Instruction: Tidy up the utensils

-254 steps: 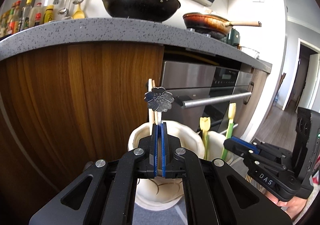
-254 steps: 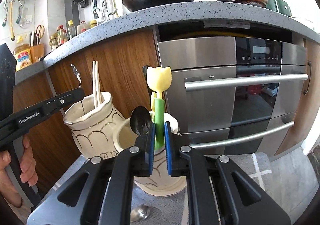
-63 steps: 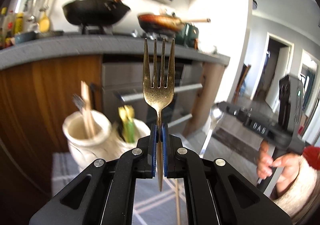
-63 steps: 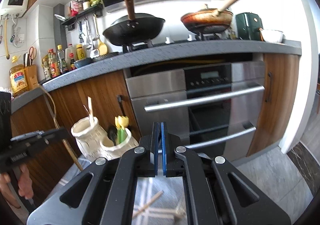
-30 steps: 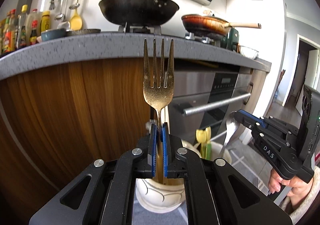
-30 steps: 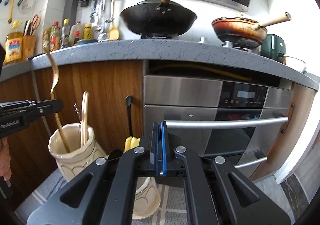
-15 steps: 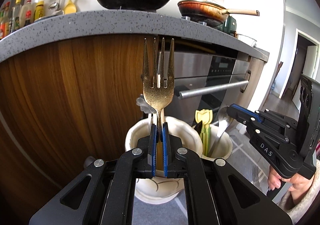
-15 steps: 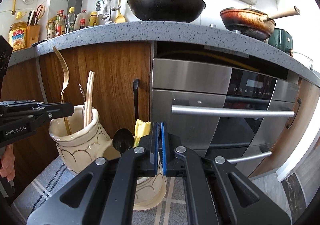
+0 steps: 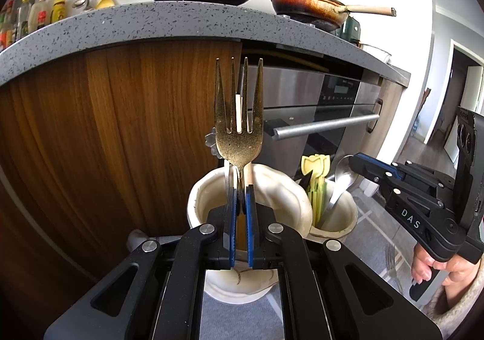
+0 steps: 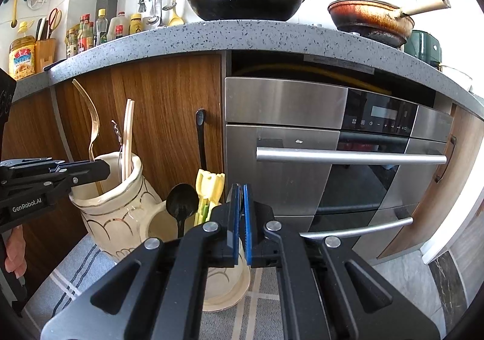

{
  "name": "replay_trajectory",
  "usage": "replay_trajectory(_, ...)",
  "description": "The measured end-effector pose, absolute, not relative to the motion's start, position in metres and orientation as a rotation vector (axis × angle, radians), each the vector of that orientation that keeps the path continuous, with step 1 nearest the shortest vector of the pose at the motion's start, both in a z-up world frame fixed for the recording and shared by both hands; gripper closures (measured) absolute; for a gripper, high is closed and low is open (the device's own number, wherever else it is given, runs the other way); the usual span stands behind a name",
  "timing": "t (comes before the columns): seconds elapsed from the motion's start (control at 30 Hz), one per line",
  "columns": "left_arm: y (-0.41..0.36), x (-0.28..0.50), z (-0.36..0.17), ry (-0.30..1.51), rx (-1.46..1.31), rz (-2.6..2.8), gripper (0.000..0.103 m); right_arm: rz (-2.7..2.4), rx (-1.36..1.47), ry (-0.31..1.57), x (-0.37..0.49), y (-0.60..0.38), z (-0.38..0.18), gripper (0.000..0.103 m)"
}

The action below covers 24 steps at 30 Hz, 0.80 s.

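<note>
fork (image 9: 239, 140) above left holder (image 9: 290, 204)

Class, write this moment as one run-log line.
left gripper: shut on gold fork, over tall holder | right gripper: shut on silver spoon

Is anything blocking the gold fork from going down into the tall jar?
Nothing visible blocks it. The fork is already partway into the tall jar, held by the left gripper; the chopsticks stand at the far side.
</note>
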<state>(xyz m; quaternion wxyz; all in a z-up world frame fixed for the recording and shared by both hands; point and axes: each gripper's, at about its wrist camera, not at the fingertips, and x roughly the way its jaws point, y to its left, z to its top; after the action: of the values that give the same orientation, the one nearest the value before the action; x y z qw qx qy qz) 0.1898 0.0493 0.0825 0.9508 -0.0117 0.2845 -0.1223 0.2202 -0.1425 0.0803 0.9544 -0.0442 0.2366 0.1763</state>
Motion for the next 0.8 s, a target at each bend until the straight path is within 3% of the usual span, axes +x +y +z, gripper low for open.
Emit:
replay_trajectory(0.2,0.054,0.189,0.085,0.584,-0.035,-0.232,0.097,0.356,-0.080,0.504,0.222,-0.144,0.081,0.097)
replay_trajectory(0.23,0.055,0.189,0.087,0.583,-0.035,-0.228,0.097,0.357,-0.074,0.508,0.223,-0.145,0.081,0.095)
replay_trajectory(0.3,0.057,0.187,0.088,0.582,-0.036,-0.227,0.097,0.356,-0.060,0.505,0.221,-0.148,0.083,0.078)
replay_trajectory(0.47,0.058,0.183,0.093,0.573,-0.028,-0.216,0.096,0.348,-0.027,0.500,0.214,-0.158,0.088,0.070)
replay_trajectory(0.8,0.064,0.162,0.100,0.556,-0.024,-0.196,0.077,0.326,0.023,0.522,0.193,-0.184,0.094,0.048)
